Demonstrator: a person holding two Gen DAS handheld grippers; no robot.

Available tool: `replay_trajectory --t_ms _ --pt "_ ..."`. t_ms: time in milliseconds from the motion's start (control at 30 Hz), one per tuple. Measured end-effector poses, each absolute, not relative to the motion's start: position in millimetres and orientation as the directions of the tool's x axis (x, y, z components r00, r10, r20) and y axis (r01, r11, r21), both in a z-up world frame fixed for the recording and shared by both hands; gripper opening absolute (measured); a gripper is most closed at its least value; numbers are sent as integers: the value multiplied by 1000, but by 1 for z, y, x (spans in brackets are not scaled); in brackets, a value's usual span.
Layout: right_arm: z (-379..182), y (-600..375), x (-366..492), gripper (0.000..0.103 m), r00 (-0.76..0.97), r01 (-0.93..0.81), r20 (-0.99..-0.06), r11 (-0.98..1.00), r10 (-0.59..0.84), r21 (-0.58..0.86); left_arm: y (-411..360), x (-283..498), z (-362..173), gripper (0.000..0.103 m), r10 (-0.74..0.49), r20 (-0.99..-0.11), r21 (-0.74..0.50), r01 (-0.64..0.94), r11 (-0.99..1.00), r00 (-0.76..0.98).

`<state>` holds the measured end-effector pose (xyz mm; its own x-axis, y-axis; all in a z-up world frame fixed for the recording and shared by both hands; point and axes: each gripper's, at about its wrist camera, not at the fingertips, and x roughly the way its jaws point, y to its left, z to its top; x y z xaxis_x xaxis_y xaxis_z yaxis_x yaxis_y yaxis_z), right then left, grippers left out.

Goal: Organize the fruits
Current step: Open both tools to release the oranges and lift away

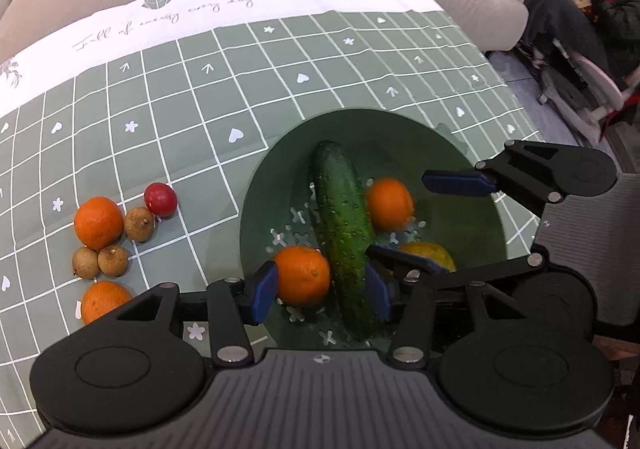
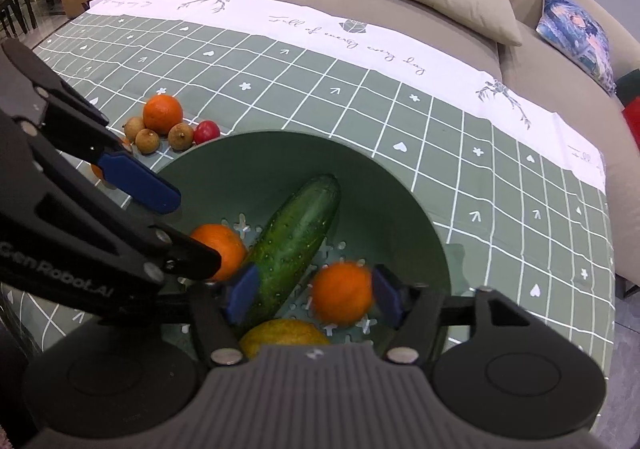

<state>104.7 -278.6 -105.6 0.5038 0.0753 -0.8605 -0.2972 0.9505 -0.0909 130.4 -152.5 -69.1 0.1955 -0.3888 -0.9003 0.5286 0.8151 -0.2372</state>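
Green bowl [image 1: 472,185] holding two oranges [image 1: 303,276], one cucumber [image 1: 340,225], possibly a lemon [image 2: 285,335], both tongs [image 1: 322,291] [image 2: 314,299] released.

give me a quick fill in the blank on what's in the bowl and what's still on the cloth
1. The long green thing lying in the bowl is a ____.
2. The number of oranges in the bowl, one on each side of the cucumber, is ____.
3. The small red fruit lies on the ____, outside the bowl.
4. The number of small brown fruits grouped beside the orange on the cloth is ____.

Missing words: cucumber; two; cloth; three
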Motion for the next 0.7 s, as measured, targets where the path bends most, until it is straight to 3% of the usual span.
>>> replay_trajectory --t_ms 333,700 --pt "-77 -258 89 85 550 -271 -835 952 29 -145 -117 110 -31 60 -417 -854 -214 521 826 311" --pt "-50 -214 82 90 633 -272 -768 957 99 -101 -48 99 -13 60 -336 -827 -146 404 903 450"
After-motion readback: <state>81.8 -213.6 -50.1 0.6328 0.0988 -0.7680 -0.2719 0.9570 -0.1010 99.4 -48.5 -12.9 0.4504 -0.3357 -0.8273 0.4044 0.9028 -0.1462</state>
